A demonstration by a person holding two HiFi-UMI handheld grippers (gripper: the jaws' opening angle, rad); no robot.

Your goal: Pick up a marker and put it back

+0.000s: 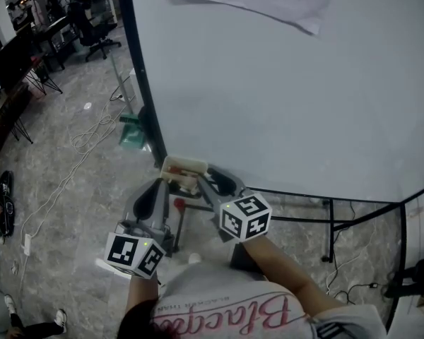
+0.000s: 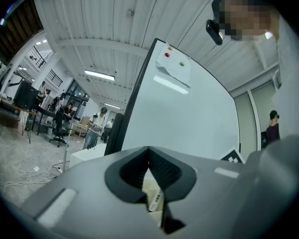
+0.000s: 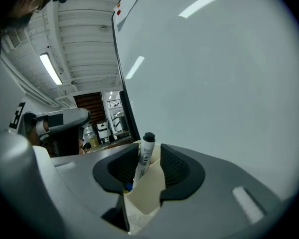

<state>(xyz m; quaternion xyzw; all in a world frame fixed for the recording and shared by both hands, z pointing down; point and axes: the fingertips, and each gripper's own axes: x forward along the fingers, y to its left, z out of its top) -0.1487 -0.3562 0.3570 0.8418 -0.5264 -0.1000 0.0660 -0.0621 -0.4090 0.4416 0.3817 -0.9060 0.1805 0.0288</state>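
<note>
We see a white marker pen (image 3: 145,156) with a black cap and a striped label. It stands cap up in a cream box (image 3: 148,190) at the bottom corner of the big whiteboard (image 3: 214,73). Our right gripper (image 3: 149,153) has its jaws spread around the pen, not squeezing. Our left gripper (image 2: 149,156), near that corner too, has its jaws pressed together at the tips.

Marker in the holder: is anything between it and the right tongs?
Nothing visible does. The marker stands upright in the holder, directly between the open jaws of the right tongs and close to one pad. Only the holder's rim sits lower between them.
</note>
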